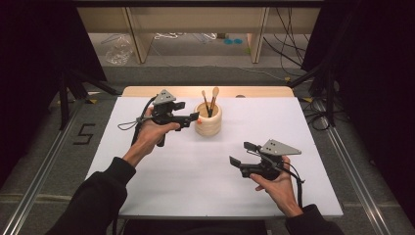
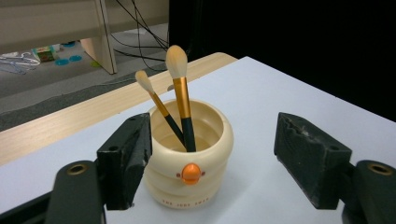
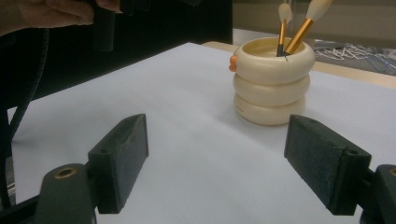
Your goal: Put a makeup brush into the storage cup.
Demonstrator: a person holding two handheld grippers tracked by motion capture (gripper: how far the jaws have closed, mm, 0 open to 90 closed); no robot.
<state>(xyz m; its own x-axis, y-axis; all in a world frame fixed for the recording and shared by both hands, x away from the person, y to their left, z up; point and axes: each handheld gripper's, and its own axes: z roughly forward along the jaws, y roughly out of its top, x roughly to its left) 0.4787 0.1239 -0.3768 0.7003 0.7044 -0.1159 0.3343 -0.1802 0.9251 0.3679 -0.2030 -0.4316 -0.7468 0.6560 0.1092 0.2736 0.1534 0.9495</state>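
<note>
Now, brushes stand in the holder (image 2: pixel 189 154)
Left gripper (image 2: pixel 212 163) is spread empty, holder at twelve o'clock; right gripper (image 3: pixel 217 170) released; jaws should be withdrawn squarely.

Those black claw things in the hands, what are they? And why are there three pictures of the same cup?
They are hand-held grabbers. A person holds one in each hand and squeezes to shut its two black jaws. The top picture comes from a camera above the table: you see the left gripper near the cup and the right gripper lower down. The other two pictures come from little cameras riding on each grabber, looking out between its jaws. That is why the same cream cup shows up three times. It looks like stacked rings, has an orange button on the front, and stands on the white table. Two makeup brushes stand inside it. Both grabbers are open and hold nothing right now.
</note>
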